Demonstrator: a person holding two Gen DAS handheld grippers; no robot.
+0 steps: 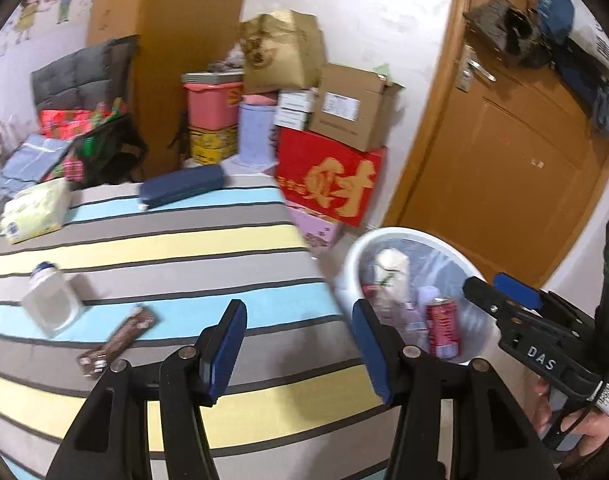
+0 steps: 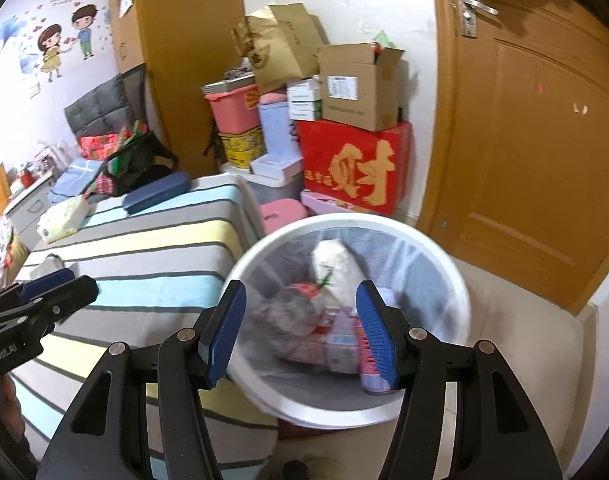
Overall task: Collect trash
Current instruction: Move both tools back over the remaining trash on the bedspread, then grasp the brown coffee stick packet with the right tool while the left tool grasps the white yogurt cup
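1. Spread and empty: left claw (image 1: 298, 350) over the striped bed (image 1: 184, 240), right claw (image 2: 300, 332) above the white bin (image 2: 456, 280).
2. Already binned beside the bed for short drops: red can (image 1: 442, 326).
3. Left on the bed, likely next: brown wrapper (image 1: 118, 340), clear bottle (image 1: 52, 300).

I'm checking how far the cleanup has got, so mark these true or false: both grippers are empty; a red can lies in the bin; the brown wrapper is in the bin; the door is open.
1. Both grippers are empty: true; left gripper and right gripper are open.
2. A red can lies in the white bin: true.
3. The brown wrapper is in the bin: false; it lies on the striped bed.
4. The door is open: false; it looks closed.
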